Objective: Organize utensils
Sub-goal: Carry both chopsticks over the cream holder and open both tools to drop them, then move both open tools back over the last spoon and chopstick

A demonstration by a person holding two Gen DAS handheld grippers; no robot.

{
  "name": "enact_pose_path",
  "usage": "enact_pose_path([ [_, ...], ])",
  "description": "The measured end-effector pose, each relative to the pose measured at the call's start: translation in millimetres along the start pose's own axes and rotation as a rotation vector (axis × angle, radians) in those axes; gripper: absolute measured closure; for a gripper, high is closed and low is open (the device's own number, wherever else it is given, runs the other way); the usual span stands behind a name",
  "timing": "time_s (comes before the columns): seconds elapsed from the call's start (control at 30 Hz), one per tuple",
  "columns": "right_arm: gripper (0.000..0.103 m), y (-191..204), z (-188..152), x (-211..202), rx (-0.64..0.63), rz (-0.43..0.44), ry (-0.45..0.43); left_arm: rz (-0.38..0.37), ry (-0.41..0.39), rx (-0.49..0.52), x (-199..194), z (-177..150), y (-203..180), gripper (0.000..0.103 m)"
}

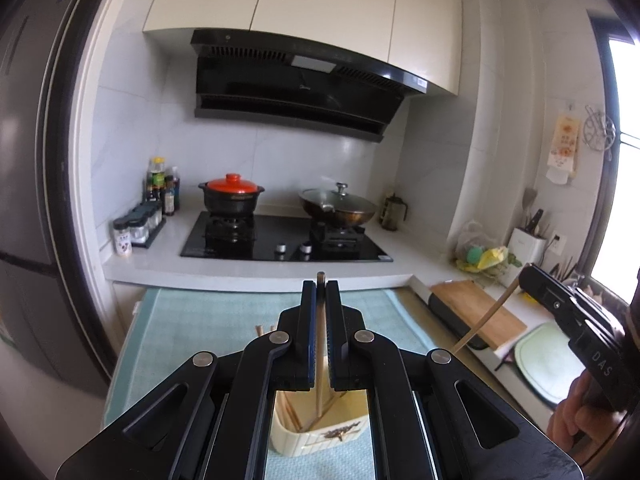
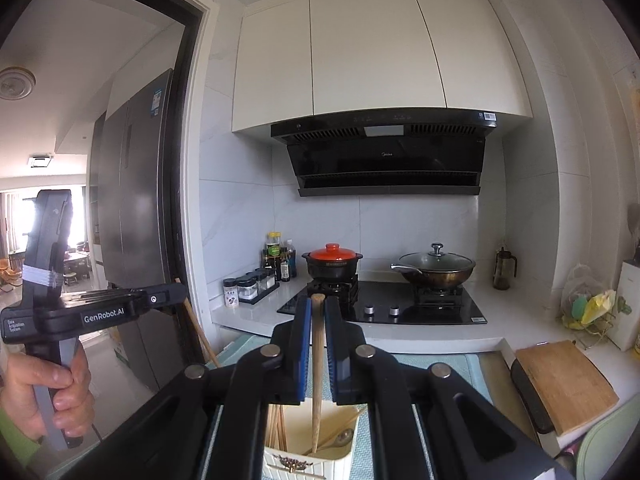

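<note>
Over the teal mat [image 1: 200, 320], each tool [image 1: 320, 286] [image 2: 318, 300] clamps a chopstick [image 1: 320, 360] [image 2: 317, 380] above the holder [image 2: 308, 460].

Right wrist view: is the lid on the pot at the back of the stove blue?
No, the lid on the black pot is orange-red, with a round knob on top.

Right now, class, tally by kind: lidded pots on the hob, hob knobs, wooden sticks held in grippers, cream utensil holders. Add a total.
Lidded pots: 2, clay pot and wok
Hob knobs: 2, left knob and right knob
Held sticks: 2, left stick in left gripper, right stick in right gripper
Utensil holder: 1
Total: 7
</note>
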State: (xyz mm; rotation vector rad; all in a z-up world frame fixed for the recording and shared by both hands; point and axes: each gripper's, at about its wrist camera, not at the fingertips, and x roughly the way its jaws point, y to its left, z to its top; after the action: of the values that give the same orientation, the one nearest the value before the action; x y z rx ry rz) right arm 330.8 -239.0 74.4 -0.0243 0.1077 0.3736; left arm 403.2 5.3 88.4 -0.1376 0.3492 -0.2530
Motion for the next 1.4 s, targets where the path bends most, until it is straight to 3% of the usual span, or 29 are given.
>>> enact_pose_path([
  [0.1,0.096,-5.4,-10.4,33.8,0.012,0.001,0.042,0.003,0.038,0.004,26.9,-6.0,-1.3,0.101],
  [0.43,0.096,-26.9,-75.7,149.2,0.116,0.083,0.380,0.017,0.265,0.019,117.1,-44.6,-0.3,0.101],
  [0.67,0.094,-37.1,-89.6,184.1,0.190,0.107,0.431,0.037,0.323,0.038,148.3,-56.2,-1.9,0.100],
  [0.7,0.089,-39.2,-89.4,186.3,0.200,0.109,0.432,0.044,0.325,0.043,149.9,-56.4,-2.2,0.096],
  [0.73,0.075,-41.2,-88.3,186.3,0.209,0.103,0.427,0.051,0.326,0.047,150.3,-55.8,-1.7,0.091],
  [0.8,0.054,-44.8,-82.1,181.3,0.220,0.092,0.397,0.061,0.313,0.042,144.2,-53.5,0.6,0.047],
  [0.83,0.053,-45.9,-78.4,174.4,0.218,0.085,0.378,0.066,0.287,0.038,137.2,-51.9,3.0,0.040],
  [0.9,0.053,-44.7,-69.6,162.4,0.191,0.080,0.363,0.067,0.264,0.042,121.0,-50.6,5.0,0.036],
  [0.97,0.053,-42.0,-63.5,142.3,0.149,0.071,0.348,0.066,0.284,0.039,106.4,-53.1,8.3,0.034],
  [1.1,0.053,-33.5,-69.0,87.8,0.051,0.063,0.355,0.072,0.330,0.061,56.5,-81.5,13.5,0.020],
  [1.23,0.052,-29.4,-108.4,21.2,-0.004,0.055,0.399,0.101,0.408,0.076,-3.5,-149.9,19.7,0.017],
  [1.4,0.052,-17.8,-189.6,-29.2,-0.032,0.024,0.554,0.151,0.554,0.009,-40.8,-247.7,19.2,0.017],
])
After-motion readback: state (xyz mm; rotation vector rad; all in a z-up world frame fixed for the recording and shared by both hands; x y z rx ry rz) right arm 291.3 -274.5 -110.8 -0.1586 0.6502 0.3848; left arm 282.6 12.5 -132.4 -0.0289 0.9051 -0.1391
